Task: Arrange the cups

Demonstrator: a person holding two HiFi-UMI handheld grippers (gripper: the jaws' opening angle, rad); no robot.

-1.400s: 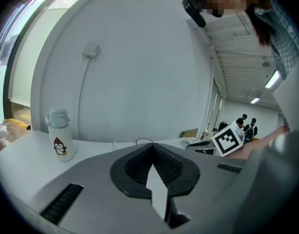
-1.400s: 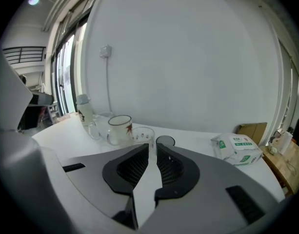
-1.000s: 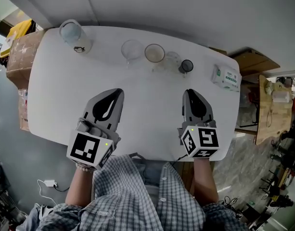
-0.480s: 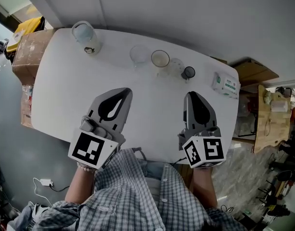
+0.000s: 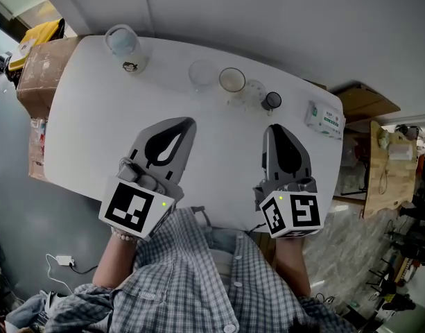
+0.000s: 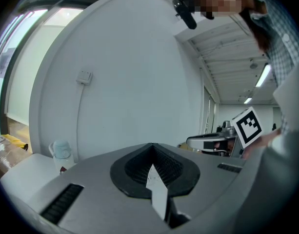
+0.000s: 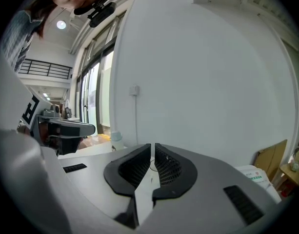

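Seemingly near done: on the white table [image 5: 94, 116], four cups line the far edge: clear glass [image 5: 202, 73], tan cup [image 5: 231, 80], smaller glass [image 5: 252, 90], dark cup [image 5: 271, 102]. Left gripper [image 5: 188, 122] and right gripper [image 5: 273, 127] hover well short of them, jaws together, empty.

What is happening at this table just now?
A person holds a gripper in each hand over the near side of a white table. The left gripper and the right gripper are both shut and empty. Along the far edge stand a lidded bottle, a clear glass, a brownish glass, a smaller glass and a small dark cup, all untouched.
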